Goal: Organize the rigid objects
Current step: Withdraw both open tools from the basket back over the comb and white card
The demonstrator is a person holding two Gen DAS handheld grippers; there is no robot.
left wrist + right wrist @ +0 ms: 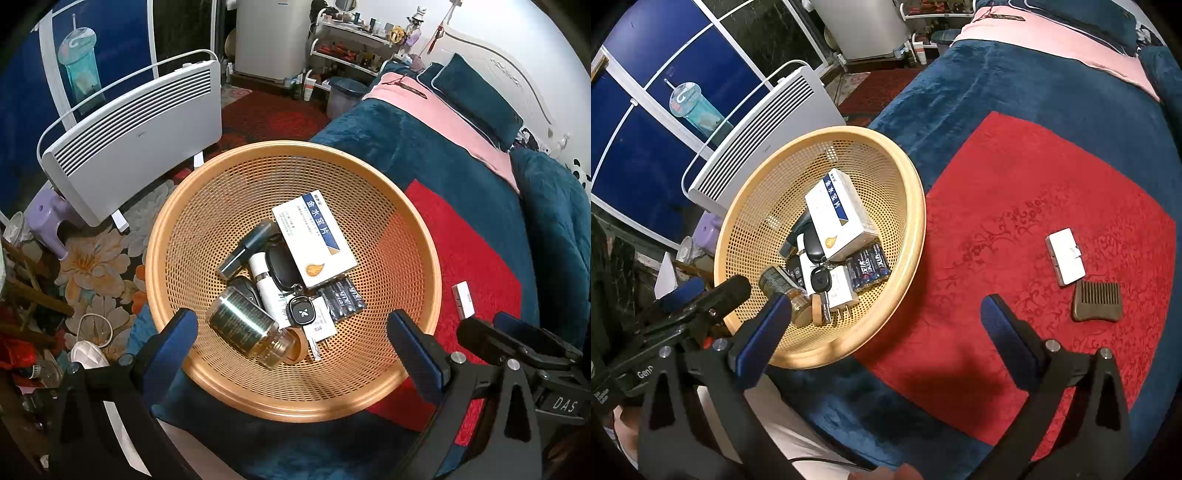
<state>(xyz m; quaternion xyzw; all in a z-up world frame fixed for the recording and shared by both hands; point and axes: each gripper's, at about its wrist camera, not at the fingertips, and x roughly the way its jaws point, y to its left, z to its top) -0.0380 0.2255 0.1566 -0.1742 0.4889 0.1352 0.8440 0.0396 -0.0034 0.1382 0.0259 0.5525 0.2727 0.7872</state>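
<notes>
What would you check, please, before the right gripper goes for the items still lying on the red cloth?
1. Right gripper empty, jaws wide: ok.
2. Left gripper empty, jaws wide, over the basket: ok.
3. White case on the red cloth, outside the basket: not ok.
4. Wooden comb beside the case, also outside: not ok.
5. Case and comb touching or apart: cannot tell.
6. Room in the basket, mesh bare around the medicine box: ok.
</notes>
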